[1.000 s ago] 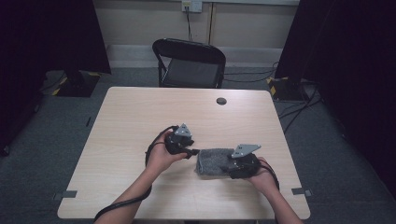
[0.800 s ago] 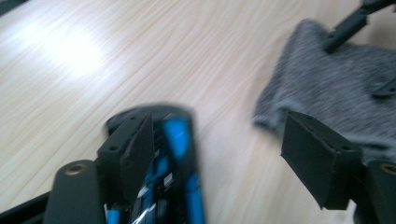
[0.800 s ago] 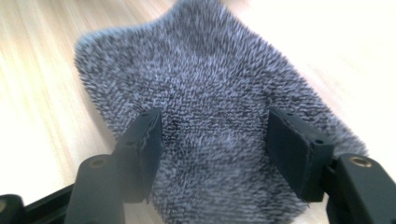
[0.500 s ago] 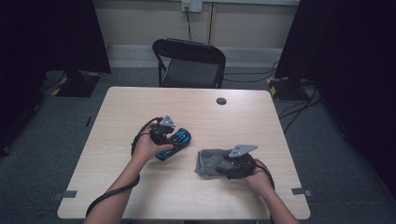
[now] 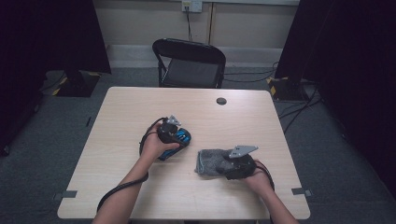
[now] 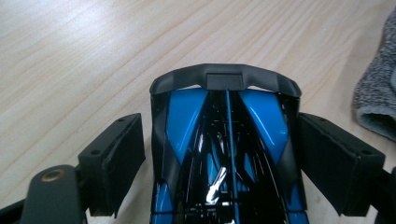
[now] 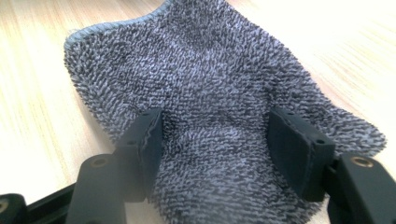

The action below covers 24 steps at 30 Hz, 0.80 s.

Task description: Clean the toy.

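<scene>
A blue and black toy car [image 5: 184,138] lies on the wooden table [image 5: 130,107] left of centre. My left gripper [image 5: 175,140] straddles it. In the left gripper view the car [image 6: 226,158] sits between the jaws with a thin gap at the left pad [image 6: 126,158]; these jaws have just been opening. To the right lies a grey terry cloth [image 5: 209,161]. My right gripper [image 5: 220,165] is down on its right part. In the right gripper view both pads [image 7: 149,140] press against a hump of the cloth [image 7: 210,70], which spreads out past both jaws.
A corner of the cloth [image 6: 376,102] lies just right of the car. A small black round disc [image 5: 221,101] sits near the table's far edge. A black folding chair [image 5: 189,60] stands behind the table. A cable [image 5: 116,191] trails from the left gripper.
My left gripper has moved left and down, away from the cloth, and the blue car now lies on the table between its jaws. The right gripper and cloth have stayed put.
</scene>
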Each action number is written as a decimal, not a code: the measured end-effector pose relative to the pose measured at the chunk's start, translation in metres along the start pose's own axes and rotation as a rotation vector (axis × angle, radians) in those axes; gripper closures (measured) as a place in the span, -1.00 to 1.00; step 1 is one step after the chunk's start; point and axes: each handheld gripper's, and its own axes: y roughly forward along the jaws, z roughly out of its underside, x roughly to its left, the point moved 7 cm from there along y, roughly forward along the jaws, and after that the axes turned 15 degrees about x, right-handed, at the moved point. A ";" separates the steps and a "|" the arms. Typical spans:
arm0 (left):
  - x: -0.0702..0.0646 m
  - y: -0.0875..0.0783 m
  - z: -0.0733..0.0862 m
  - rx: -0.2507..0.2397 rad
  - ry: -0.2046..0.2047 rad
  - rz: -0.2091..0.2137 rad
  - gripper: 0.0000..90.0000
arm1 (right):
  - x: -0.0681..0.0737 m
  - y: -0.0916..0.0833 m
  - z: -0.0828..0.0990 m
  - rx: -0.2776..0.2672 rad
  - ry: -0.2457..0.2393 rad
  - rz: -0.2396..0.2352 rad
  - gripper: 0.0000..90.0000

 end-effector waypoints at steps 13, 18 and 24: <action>-0.004 0.006 -0.001 0.007 0.027 -0.028 -0.44 | 0.001 0.000 -0.001 0.007 0.010 0.012 -0.20; -0.004 0.006 -0.001 0.010 0.021 -0.030 -0.44 | 0.000 -0.007 -0.005 0.012 -0.008 0.019 -0.35; -0.005 0.005 0.000 0.009 0.023 -0.029 -0.44 | -0.014 -0.024 -0.003 -0.007 -0.051 0.047 -0.34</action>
